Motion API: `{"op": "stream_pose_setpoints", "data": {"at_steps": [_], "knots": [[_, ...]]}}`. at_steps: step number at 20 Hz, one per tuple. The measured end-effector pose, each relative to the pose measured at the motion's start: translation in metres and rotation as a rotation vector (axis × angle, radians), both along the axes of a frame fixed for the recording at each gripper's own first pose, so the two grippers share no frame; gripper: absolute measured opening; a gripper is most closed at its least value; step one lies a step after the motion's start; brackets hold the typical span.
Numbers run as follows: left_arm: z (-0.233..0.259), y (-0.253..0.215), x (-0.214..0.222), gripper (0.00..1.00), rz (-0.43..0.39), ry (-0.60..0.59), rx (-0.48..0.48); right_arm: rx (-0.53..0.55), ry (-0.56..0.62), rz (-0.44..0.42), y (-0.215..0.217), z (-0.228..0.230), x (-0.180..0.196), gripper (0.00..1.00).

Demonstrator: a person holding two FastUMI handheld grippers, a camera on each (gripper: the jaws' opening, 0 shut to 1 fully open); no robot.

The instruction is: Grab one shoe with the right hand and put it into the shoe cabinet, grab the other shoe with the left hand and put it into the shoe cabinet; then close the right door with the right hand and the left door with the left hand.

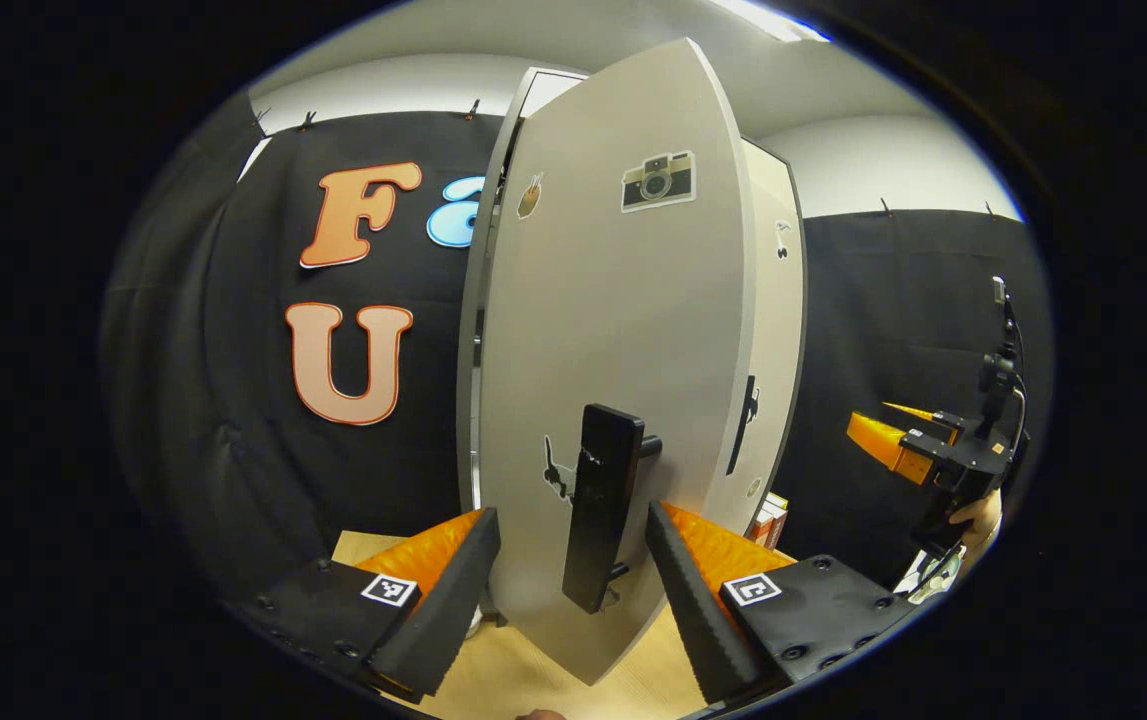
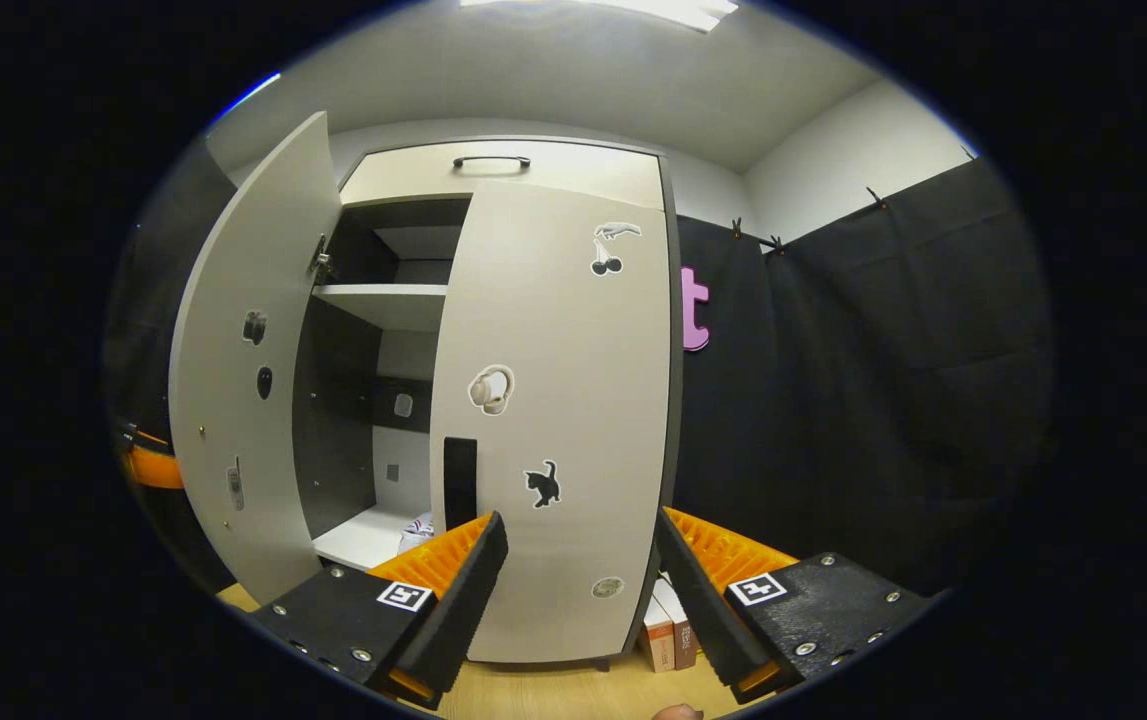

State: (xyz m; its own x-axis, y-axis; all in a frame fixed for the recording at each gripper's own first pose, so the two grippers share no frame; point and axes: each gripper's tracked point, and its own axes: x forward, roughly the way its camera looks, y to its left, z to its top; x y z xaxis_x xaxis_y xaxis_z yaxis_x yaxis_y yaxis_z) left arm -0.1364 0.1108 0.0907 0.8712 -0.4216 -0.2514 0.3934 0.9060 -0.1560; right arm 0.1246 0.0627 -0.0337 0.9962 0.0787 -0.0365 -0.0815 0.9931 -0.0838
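The left gripper (image 1: 573, 575) has its jaws wide apart around the left door (image 1: 613, 330) handle (image 1: 601, 505), gripping nothing. The right gripper (image 2: 573, 580) is open and empty before the shut right door (image 2: 558, 400). A shoe (image 2: 418, 528) lies inside the shoe cabinet (image 2: 503, 170), on its bottom shelf.

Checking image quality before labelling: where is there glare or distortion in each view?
Left gripper view: the fisheye bows the left door into a curve, focus sharp. Right gripper view: the ceiling light blows out at top, and the cabinet interior sits in shadow.
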Motion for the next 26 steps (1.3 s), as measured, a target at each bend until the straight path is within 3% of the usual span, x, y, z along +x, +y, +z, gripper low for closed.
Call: {"op": "stream_pose_setpoints", "data": {"at_steps": [6,7,8,13,20,26], "knots": [[-0.007,-0.029,0.008,0.96,-0.022,0.006,-0.011,-0.014,0.008,0.000,-0.007,-0.003,-0.006,0.92],[-0.013,-0.033,0.009,0.94,-0.022,0.027,-0.018,-0.015,0.009,-0.005,-0.010,-0.004,-0.007,0.97],[-0.017,-0.035,0.013,0.96,-0.013,0.043,-0.029,-0.016,0.010,-0.009,-0.014,-0.005,-0.008,0.92],[-0.025,-0.063,0.032,0.96,-0.021,0.068,-0.091,-0.009,0.027,-0.045,-0.037,-0.011,-0.010,0.92],[-0.046,-0.119,0.063,0.98,-0.014,0.084,-0.082,0.004,0.045,-0.113,-0.075,-0.018,-0.014,0.92],[-0.046,-0.136,0.079,0.96,0.015,0.058,-0.045,0.013,0.050,-0.155,-0.097,-0.021,-0.018,0.92]]}}
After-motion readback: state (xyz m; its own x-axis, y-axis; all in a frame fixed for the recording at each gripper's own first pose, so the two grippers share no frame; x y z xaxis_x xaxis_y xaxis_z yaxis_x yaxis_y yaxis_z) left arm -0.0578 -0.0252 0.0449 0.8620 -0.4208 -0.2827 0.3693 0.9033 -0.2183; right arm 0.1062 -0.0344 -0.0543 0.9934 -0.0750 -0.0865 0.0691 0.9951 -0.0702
